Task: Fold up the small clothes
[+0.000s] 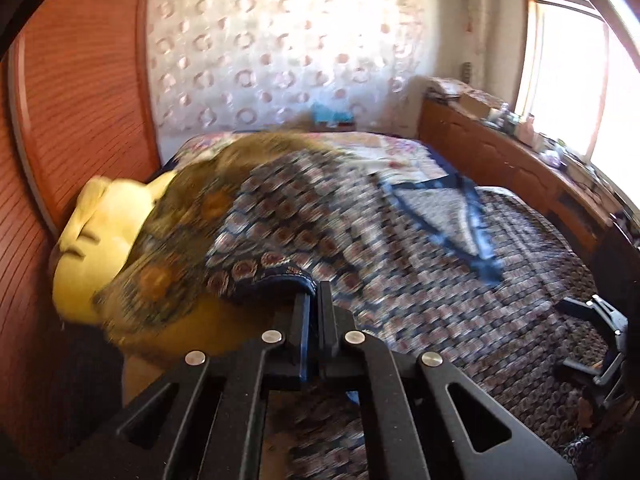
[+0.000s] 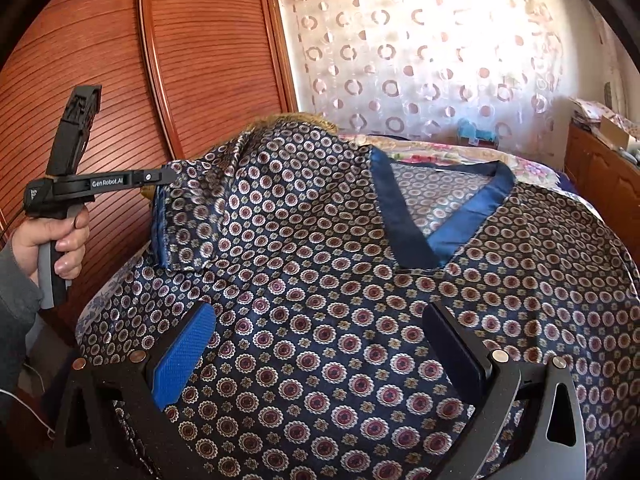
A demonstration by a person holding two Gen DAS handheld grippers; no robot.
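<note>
patterned navy top (image 2: 320, 280) spread on bed (image 2: 536, 164), v-neck at 1 o'clock, left claw (image 2: 170, 176) clamped on sleeve edge (image 2: 180, 216) lifted at 10 o'clock, right claw (image 2: 320, 344) wide, hovering over fabric, nothing gripped

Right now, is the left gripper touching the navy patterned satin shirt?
Touching. Left wrist view: left gripper has its jaws shut on the navy patterned satin shirt hem.

Two wrist cameras over one patterned shirt

The left wrist view looks down along shut fingers, close over the shirt (image 1: 360, 240) sleeve hem, facing the curtain (image 1: 280, 48). The right wrist view hovers near the shirt's (image 2: 320, 300) front, facing likewise; both share its blue neckline and the curtain (image 2: 420, 60) behind it.
</note>
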